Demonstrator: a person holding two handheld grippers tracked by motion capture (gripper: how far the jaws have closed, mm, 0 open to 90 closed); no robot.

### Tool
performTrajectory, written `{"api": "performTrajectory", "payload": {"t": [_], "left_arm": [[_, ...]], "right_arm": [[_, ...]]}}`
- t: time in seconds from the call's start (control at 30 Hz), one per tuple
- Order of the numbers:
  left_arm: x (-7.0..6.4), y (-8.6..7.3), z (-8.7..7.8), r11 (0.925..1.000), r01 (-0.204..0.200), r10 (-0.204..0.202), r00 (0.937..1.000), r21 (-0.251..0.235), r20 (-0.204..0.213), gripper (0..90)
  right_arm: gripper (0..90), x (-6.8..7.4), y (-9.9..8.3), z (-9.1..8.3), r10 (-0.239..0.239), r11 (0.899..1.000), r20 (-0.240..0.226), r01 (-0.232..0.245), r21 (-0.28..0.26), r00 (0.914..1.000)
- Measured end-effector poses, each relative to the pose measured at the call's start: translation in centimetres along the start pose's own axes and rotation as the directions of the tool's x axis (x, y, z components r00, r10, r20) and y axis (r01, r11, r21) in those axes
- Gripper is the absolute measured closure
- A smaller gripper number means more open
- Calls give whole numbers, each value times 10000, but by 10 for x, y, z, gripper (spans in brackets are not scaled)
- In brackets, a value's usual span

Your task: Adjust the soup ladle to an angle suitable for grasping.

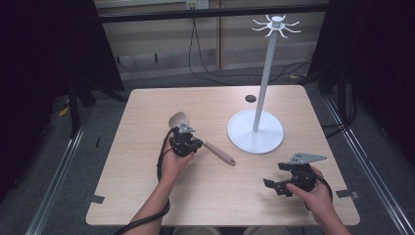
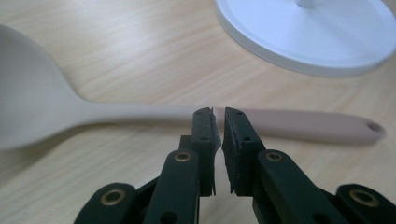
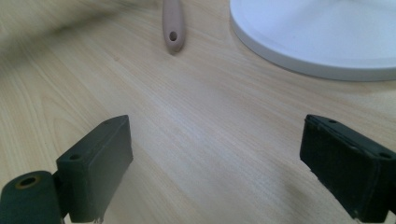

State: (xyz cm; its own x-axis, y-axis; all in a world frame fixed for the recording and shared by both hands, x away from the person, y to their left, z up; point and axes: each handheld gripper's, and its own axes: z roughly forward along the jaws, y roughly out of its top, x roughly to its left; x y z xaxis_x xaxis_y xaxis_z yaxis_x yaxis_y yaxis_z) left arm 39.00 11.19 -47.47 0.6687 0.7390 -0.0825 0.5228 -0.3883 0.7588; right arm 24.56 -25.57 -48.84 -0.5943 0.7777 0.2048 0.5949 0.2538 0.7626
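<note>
A spoon [image 1: 200, 139] lies flat on the pale wood-grain table [image 1: 147, 196], left of centre, its smooth matte grey bowl pointing away from the person and its pinkish rounded handle slanting toward the near right. The left gripper [image 1: 188, 142] sits over the handle's upper part; in the left gripper view its ridged black jaws are drawn nearly together, a thin slit between them, their tips at the spoon [image 2: 140, 114] where grey meets pink, and whether they actually pinch it cannot be told. That view also brings out the hanging hole at the handle's end. Just right of the spoon stands a white rack [image 1: 255, 132]: a smooth round base, a slim pole, small curved hooks on top. The right gripper [image 1: 275, 185] is held near the table's front right, jaws spread wide over bare wood. Its own view shows the handle tip [image 3: 173, 28] and the disc's rim [image 3: 299, 58]. Open tabletop lies between the hands and along the front edge.
</note>
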Motion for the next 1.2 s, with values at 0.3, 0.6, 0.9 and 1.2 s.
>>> {"api": "performTrajectory", "payload": {"t": [0.3,0.6,0.9,1.2], "left_arm": [[18,7,10,9996,196,-207,9982,-203,-557,876],[23,13,33,9998,156,-165,9967,-113,-792,889],[26,14,47,9995,-94,117,9969,302,-780,864],[22,2,33,9985,530,-534,9983,-166,-245,890]], "right_arm": [[90,2,1,1,-53,10000,-64,53,-2,10000],[90,3,1,3,-74,10000,-123,74,-13,9999],[90,2,1,4,-90,10000,-124,90,-1,9999],[90,3,2,2,-177,9998,-88,177,-22,9998]]}}
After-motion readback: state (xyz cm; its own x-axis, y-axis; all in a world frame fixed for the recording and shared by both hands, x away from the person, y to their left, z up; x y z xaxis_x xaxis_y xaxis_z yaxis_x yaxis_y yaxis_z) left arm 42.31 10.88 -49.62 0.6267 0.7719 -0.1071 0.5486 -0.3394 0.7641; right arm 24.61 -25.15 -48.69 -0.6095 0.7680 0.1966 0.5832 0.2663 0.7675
